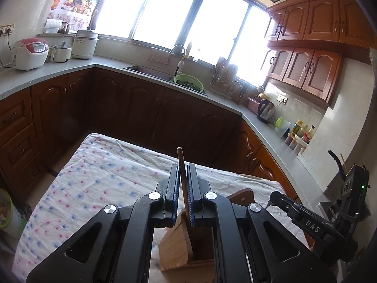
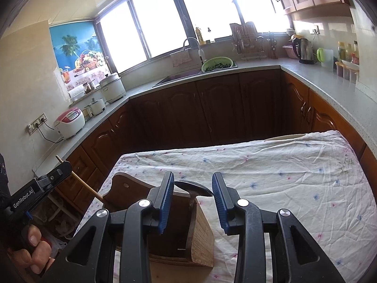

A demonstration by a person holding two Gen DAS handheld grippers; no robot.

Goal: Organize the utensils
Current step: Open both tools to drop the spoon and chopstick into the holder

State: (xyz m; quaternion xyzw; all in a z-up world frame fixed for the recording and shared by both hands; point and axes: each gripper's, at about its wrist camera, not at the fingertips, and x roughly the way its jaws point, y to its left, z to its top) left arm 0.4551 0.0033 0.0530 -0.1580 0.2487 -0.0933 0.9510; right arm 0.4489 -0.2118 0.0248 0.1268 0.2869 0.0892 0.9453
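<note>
Mid-step in loading the wooden utensil holder (image 1: pixel 186 245), low centre of the left wrist view on the flower-print tablecloth (image 1: pixel 94 179). Left gripper (image 1: pixel 183 188) pinched tight on a wooden chopstick-like stick (image 1: pixel 181 165), pads pressed to both of its sides, tip poking up above the fingers, lower end reaching down to the holder's open compartment; whether that end already sits inside, hard to tell. Right gripper (image 2: pixel 193 200) parted to a moderate gap in the lower centre of the right wrist view, blue pads (image 2: pixel 218 200) clear of the metal spoon (image 2: pixel 196 188) whose bowl lies between them at the holder's rim (image 2: pixel 202 231); nothing gripped there, so probably a spoon just dropped in or about to be taken, not clear which. At lower left of the same view, the left gripper again with the stick slanting down from it and a hand (image 2: pixel 35 250) wrapped on its handle. Next move, by judgement: lower the stick straight into the compartment without knocking the holder, then ease the left pads apart; right side kept clear of the spoon's bowl while withdrawing.
</note>
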